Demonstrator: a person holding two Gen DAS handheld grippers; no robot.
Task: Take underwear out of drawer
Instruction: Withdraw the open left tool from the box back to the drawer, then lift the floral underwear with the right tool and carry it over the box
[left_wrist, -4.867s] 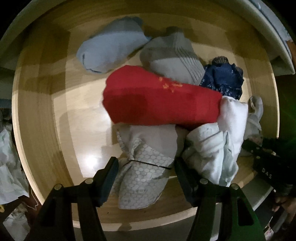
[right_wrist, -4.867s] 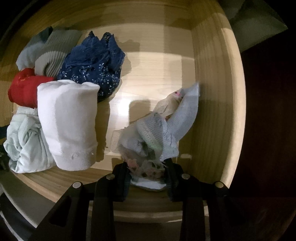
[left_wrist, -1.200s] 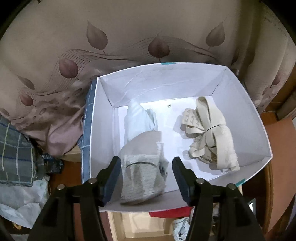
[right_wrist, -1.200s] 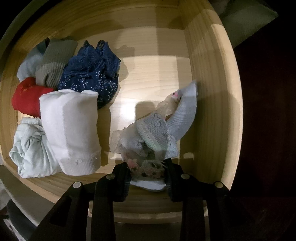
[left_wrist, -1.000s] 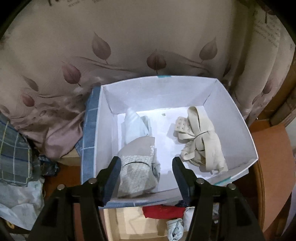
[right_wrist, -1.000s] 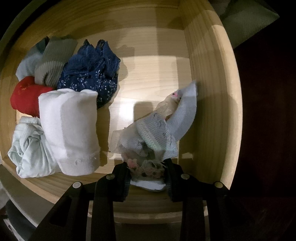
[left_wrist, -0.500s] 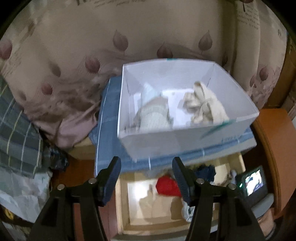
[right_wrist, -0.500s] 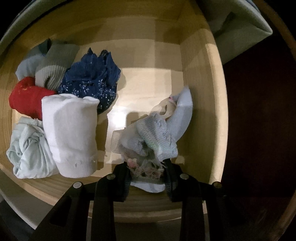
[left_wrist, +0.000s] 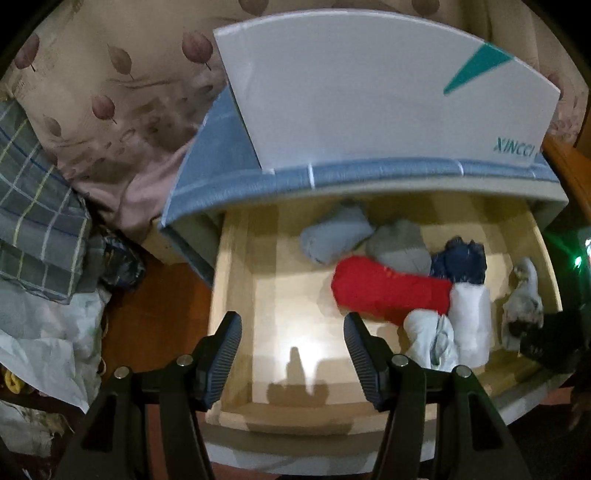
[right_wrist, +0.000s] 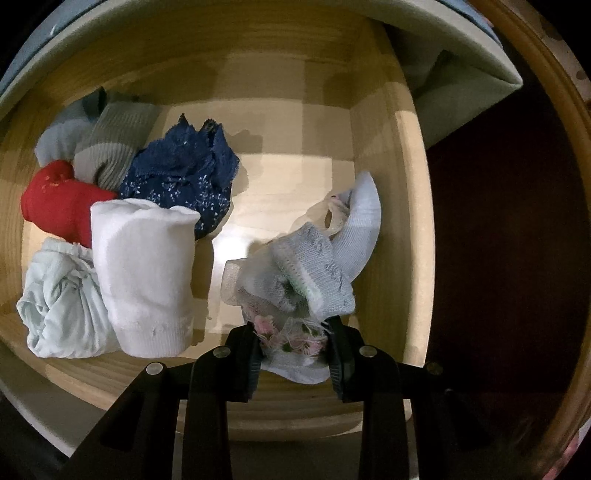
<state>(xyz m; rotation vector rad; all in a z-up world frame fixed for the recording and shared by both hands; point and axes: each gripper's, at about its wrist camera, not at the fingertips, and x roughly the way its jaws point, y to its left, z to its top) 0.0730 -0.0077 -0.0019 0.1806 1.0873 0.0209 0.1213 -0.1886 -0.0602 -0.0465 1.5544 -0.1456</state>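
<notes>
The open wooden drawer holds several rolled underwear pieces: red, grey-blue, grey, navy lace, white and pale green. My left gripper is open and empty above the drawer's bare left part. In the right wrist view my right gripper is shut on a pale bundle of floral lace and grey-blue knit underwear at the drawer's right front corner. The white roll, navy lace and red roll lie to its left.
A white cardboard box stands on the blue-covered cabinet top above the drawer. Leaf-print curtain hangs behind. Plaid cloth and plastic bags pile at the left on the brown floor.
My left gripper let go of the grey honeycomb-print underwear in the white box and came back down over the drawer, empty. The right gripper stays shut on the pale bundle and has lifted slightly.
</notes>
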